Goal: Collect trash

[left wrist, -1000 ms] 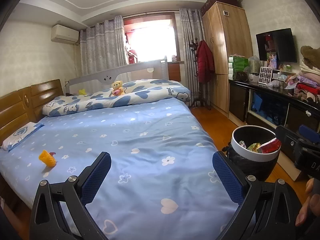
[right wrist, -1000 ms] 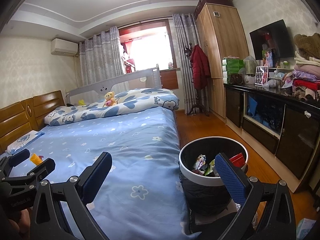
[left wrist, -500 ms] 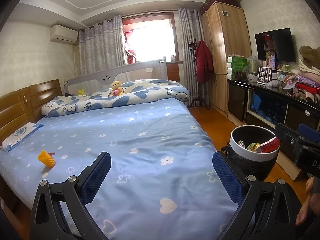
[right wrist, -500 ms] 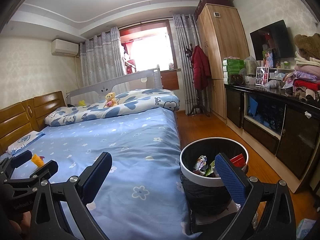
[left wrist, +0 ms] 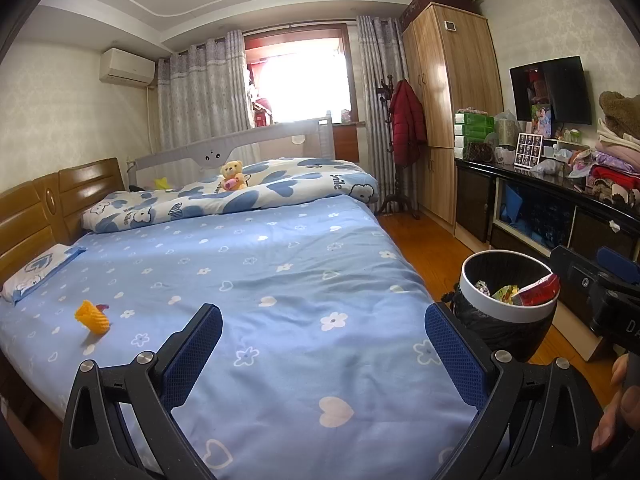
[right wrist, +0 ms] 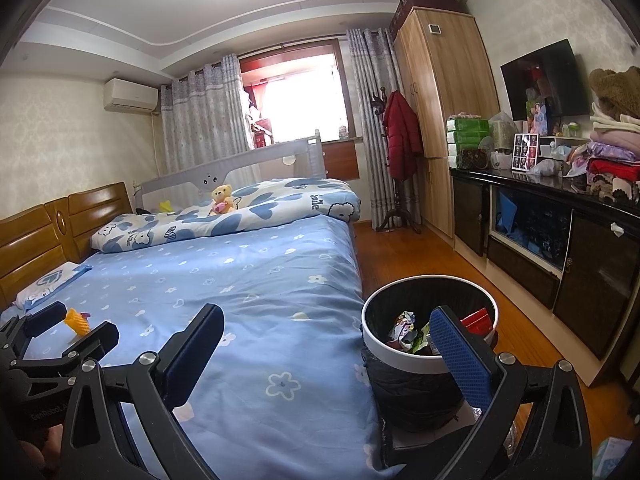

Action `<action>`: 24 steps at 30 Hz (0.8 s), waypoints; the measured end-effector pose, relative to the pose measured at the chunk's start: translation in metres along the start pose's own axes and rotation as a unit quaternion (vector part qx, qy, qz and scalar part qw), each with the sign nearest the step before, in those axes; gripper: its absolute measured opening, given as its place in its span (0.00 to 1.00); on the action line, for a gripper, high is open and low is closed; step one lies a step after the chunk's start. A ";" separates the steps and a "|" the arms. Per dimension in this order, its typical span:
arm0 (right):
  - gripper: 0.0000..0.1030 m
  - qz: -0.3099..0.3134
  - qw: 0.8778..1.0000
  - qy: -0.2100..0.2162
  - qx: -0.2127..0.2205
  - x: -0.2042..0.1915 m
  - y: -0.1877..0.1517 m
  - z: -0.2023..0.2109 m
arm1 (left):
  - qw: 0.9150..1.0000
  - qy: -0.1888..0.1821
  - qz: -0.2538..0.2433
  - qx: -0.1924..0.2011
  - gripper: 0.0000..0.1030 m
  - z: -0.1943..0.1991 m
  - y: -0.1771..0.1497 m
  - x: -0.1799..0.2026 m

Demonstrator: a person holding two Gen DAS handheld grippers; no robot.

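Note:
A small orange scrap (left wrist: 92, 317) lies on the blue bed sheet (left wrist: 280, 280) near its left edge, left of and beyond my left gripper (left wrist: 324, 344), which is open and empty over the bed's foot. A white-rimmed bin with a black liner (left wrist: 506, 312) stands on the floor right of the bed, holding wrappers and a red packet. In the right wrist view my right gripper (right wrist: 328, 352) is open and empty, its right finger in front of the bin (right wrist: 428, 360). There the orange scrap (right wrist: 78, 321) shows just past the left gripper (right wrist: 72, 330).
A folded quilt (left wrist: 240, 196) with a teddy bear (left wrist: 232, 175) lies at the bed's far side. A wooden headboard (left wrist: 48, 208) is on the left. A dark cabinet (right wrist: 560, 248) with clutter lines the right wall. A person's fingers (left wrist: 616, 408) hold the right gripper's handle.
Both views have shifted only slightly; the left gripper has drifted a little toward the orange scrap. Both grippers remain open and empty.

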State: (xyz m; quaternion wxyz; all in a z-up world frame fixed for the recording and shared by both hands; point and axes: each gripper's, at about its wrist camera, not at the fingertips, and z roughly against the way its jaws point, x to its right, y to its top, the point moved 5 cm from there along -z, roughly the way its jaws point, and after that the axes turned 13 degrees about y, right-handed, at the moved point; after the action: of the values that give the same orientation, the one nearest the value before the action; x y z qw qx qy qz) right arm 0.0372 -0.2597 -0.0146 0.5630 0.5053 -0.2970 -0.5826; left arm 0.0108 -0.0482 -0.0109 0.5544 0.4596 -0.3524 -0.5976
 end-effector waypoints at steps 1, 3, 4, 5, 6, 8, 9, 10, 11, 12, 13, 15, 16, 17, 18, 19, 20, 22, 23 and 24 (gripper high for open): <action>1.00 0.000 1.000 0.000 0.000 0.000 0.000 0.000 | 1.000 0.000 0.000 0.000 0.99 0.000 0.000 0.000; 1.00 0.000 1.000 0.000 0.000 0.000 0.000 0.000 | 1.000 0.000 0.000 -0.001 0.99 0.000 0.000 0.000; 1.00 0.000 1.000 0.000 0.000 0.000 0.000 0.000 | 1.000 0.000 -0.001 -0.001 0.99 -0.001 0.000 0.000; 1.00 -0.001 1.000 0.001 0.000 -0.001 0.000 0.000 | 1.000 0.000 -0.001 -0.001 0.99 -0.001 0.000 0.000; 1.00 -0.001 1.000 0.001 0.000 -0.001 0.000 0.000 | 1.000 -0.001 -0.001 -0.001 0.99 -0.001 0.000 0.000; 1.00 -0.001 1.000 0.000 0.000 -0.001 0.000 0.001 | 1.000 0.000 -0.001 -0.001 0.99 -0.001 0.000 0.000; 1.00 -0.001 1.000 0.001 0.000 0.000 -0.001 0.001 | 1.000 -0.001 -0.001 -0.001 0.99 -0.001 0.000 0.000; 1.00 -0.001 1.000 0.001 0.000 -0.001 0.000 0.002 | 1.000 -0.001 -0.002 -0.001 0.99 -0.001 0.000 0.000; 1.00 -0.001 1.000 0.001 0.000 -0.001 0.000 0.002 | 1.000 -0.001 -0.002 -0.002 0.99 -0.001 0.000 0.000; 1.00 -0.001 1.000 0.001 0.000 0.000 -0.001 0.001 | 1.000 -0.002 -0.003 -0.002 0.99 -0.002 0.000 0.001; 1.00 -0.002 1.000 0.001 0.000 -0.001 0.000 0.002 | 1.000 -0.002 -0.003 -0.002 0.99 -0.002 0.001 0.001; 1.00 -0.001 1.000 0.001 0.000 0.000 0.000 0.001 | 1.000 -0.002 -0.003 -0.003 0.99 -0.003 0.000 0.002; 1.00 -0.002 1.000 0.001 0.000 -0.001 0.000 0.002 | 1.000 -0.002 -0.003 -0.003 0.99 -0.003 0.001 0.002; 1.00 -0.002 1.000 0.001 0.000 -0.001 0.000 0.002 | 1.000 -0.003 -0.003 -0.003 0.99 -0.003 0.000 0.002; 1.00 -0.001 1.000 0.001 0.000 0.000 0.000 0.001 | 1.000 -0.002 -0.003 -0.003 0.99 -0.003 0.000 0.002; 1.00 -0.001 1.000 0.001 0.000 0.000 0.000 0.001 | 1.000 -0.002 -0.003 -0.004 0.99 -0.004 0.000 0.003; 1.00 -0.001 1.000 0.001 0.000 0.000 0.000 0.001 | 1.000 -0.003 -0.003 -0.004 0.99 -0.004 0.000 0.003; 1.00 -0.003 1.000 0.001 0.000 -0.001 0.000 0.002 | 1.000 -0.003 -0.004 -0.005 0.99 -0.004 0.000 0.004; 1.00 -0.003 1.000 0.001 0.000 -0.001 0.000 0.002 | 1.000 -0.003 -0.005 -0.005 0.99 -0.004 0.000 0.004; 1.00 -0.003 1.000 0.001 0.000 -0.001 0.000 0.002 | 1.000 -0.004 -0.005 -0.005 0.99 -0.005 0.000 0.004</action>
State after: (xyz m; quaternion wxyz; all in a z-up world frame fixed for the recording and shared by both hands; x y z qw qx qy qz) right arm 0.0355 -0.2591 -0.0139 0.5619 0.5069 -0.2949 -0.5833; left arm 0.0155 -0.0521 -0.0133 0.5523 0.4566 -0.3491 -0.6039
